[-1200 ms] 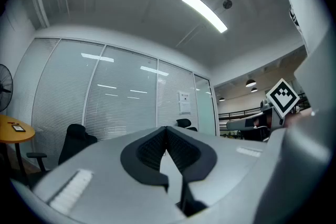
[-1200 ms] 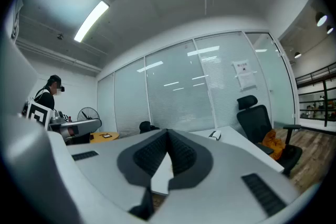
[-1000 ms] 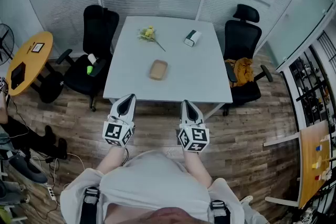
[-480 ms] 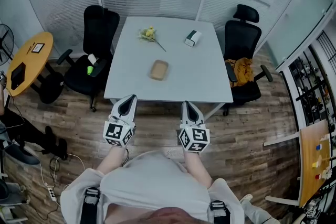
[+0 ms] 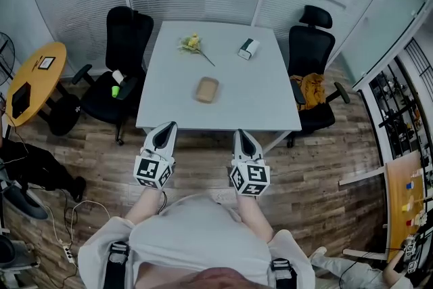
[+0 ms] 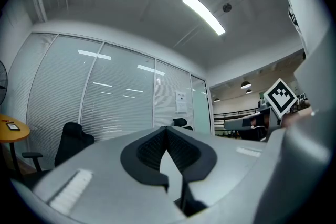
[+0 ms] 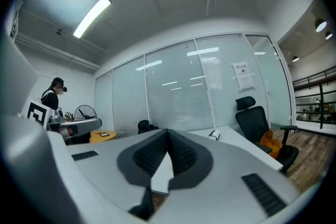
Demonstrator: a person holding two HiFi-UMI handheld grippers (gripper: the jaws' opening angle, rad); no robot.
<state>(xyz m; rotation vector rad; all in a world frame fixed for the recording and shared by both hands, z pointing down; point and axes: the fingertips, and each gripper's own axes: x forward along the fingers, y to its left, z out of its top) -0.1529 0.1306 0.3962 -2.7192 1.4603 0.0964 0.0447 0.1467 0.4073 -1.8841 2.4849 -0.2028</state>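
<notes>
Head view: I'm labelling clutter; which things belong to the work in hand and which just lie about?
In hand: left gripper, right gripper, both shut, empty; nearest them, white table, tan tray, yellow flower, green box.
Lying about: left black chair, right black chair, orange cloth, round yellow table, fan.

Tan shallow tray (image 5: 206, 89) lying flat, middle of white table (image 5: 247, 101).

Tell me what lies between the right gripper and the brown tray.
Nothing but bare table. The head view shows no object between the right gripper and the tray.
</notes>
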